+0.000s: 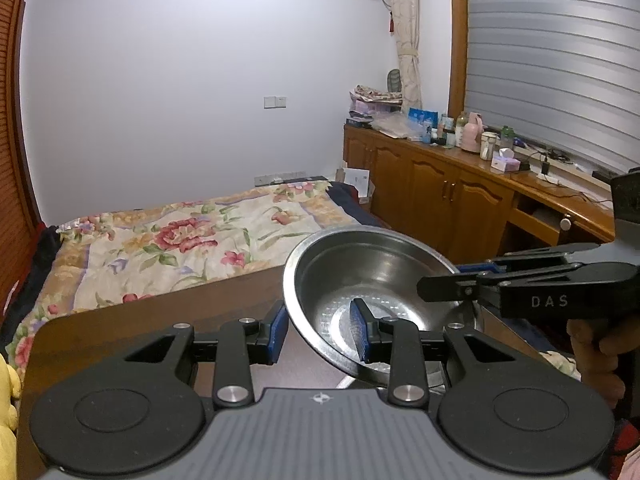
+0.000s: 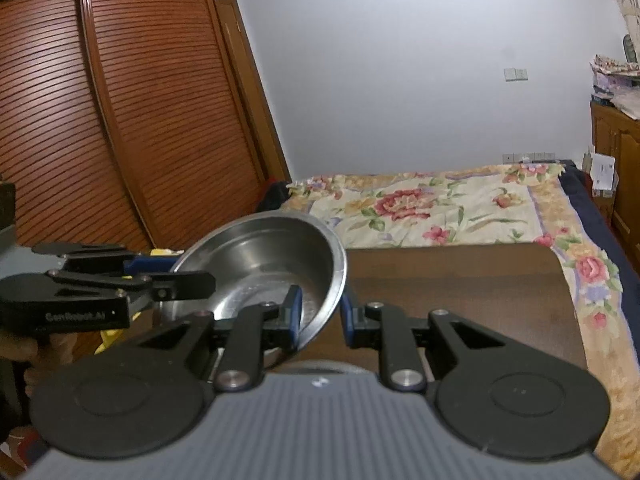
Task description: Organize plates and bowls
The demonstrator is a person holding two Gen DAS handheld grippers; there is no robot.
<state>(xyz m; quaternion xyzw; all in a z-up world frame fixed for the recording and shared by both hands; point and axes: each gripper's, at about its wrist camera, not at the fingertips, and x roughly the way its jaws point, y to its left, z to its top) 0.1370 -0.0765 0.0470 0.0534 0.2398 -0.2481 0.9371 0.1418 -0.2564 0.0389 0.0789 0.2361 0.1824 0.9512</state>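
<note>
The bowl (image 1: 360,264), bare steel, was up off the table (image 2: 460,300) and tilted, its open side turned toward both cameras; we saw it caught between the two tools, one at each side of its rim; the right gripper (image 2: 320,316) had its left pad inside the bowl and its right pad outside, both against the wall, so it was clamped on the bowl; the left gripper (image 1: 320,330) straddled the opposite rim, right pad inside and left pad outside, but its pads stood wider apart and we could not tell whether they pressed the metal or only bracketed it; from each wrist view the other tool reached in sideways across the bowl's far edge; a hand (image 1: 596,356) gripped the handle of the right tool at the edge of the left view; just under the bowl's low edge a grey round rim (image 2: 320,364) showed, too hidden for us to name; the table was dark brown wood, bare on its right half; beyond it lay a bed (image 2: 440,208) under a floral quilt; a slatted wardrobe (image 2: 120,120) stood to the left of the bed, and a wooden cabinet (image 1: 440,184) crowded with bottles and boxes ran along the window side.
</note>
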